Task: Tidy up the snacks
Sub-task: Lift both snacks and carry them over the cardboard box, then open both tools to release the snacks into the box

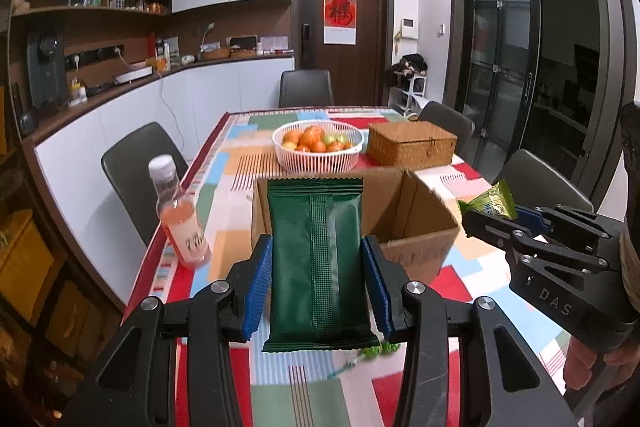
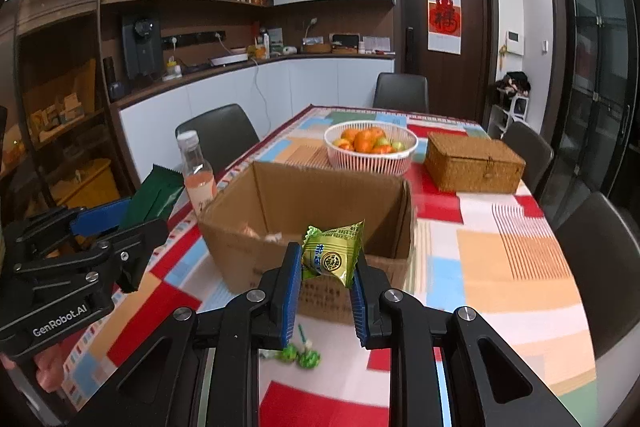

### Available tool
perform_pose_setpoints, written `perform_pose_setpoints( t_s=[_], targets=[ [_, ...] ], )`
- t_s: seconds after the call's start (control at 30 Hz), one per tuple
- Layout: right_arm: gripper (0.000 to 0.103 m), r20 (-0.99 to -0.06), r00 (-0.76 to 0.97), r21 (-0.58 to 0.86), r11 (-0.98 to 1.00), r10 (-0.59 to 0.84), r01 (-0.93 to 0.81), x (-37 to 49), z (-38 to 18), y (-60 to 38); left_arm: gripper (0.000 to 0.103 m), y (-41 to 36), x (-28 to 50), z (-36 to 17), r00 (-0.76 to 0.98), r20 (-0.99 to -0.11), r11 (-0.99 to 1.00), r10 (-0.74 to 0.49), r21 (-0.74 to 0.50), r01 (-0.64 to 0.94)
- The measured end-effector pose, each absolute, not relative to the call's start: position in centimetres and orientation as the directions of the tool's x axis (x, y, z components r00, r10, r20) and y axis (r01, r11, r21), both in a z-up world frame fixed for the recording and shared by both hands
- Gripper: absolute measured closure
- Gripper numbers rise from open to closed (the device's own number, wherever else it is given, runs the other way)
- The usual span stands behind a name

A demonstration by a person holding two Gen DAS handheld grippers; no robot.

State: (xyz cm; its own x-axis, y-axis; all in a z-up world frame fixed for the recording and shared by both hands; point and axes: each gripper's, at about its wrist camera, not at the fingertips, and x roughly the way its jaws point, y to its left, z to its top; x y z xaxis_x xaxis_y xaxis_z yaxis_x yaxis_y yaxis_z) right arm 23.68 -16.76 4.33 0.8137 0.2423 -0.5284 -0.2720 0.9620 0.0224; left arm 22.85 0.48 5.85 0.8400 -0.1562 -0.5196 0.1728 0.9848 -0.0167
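The left gripper (image 1: 318, 279) was clamped on a dark green packet (image 1: 318, 259), long axis pointing toward the open cardboard box (image 1: 416, 227) just ahead, while the right gripper (image 2: 326, 279), equally near, pinched a small green snack (image 2: 332, 253).

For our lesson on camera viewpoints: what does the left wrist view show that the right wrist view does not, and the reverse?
Only the left wrist view shows the dark green snack packet's full ribbed back seam, clamped in the left gripper. Only the right wrist view shows wrapped snacks lying inside the cardboard box and the printed face of the small green snack in the right gripper. Both show the fruit basket, wicker box and pink drink bottle.
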Motion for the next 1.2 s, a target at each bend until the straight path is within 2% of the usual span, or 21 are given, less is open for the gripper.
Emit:
perform_pose_setpoints(
  t_s=[0.47,0.87,0.97,1.03,1.07,1.2],
  targets=[
    [0.079,-0.543,0.805,-0.001,0.958,0.239,-0.285,30.2,5.9,-15.8,0.059,0.4,30.2,6.6,0.831,-0.533,0.984,-0.159,-0.017,0.178],
    [0.079,-0.633,0.736,0.041,0.960,0.240,-0.278,36.4,3.1,-15.6,0.059,-0.6,37.5,3.7,0.757,-0.632,0.981,-0.166,-0.032,0.189],
    [0.079,-0.649,0.723,0.047,0.961,0.238,-0.274,37.4,2.5,-15.6,0.050,-0.8,38.5,2.9,0.736,-0.664,0.985,-0.132,-0.003,0.175],
    [0.072,-0.662,0.712,0.047,0.962,0.233,-0.270,37.9,2.1,-15.7,0.045,-0.7,38.0,2.7,0.746,-0.657,0.987,-0.110,0.018,0.161],
    [0.066,-0.667,0.709,0.049,0.963,0.229,-0.265,37.9,2.0,-15.8,0.045,-0.7,37.6,2.7,0.751,-0.652,0.987,-0.110,0.020,0.162],
    [0.066,-0.652,0.729,0.028,0.967,0.208,-0.251,36.8,2.0,-16.1,0.044,-0.7,35.1,2.8,0.767,-0.631,0.982,-0.119,0.041,0.185]
  ],
)
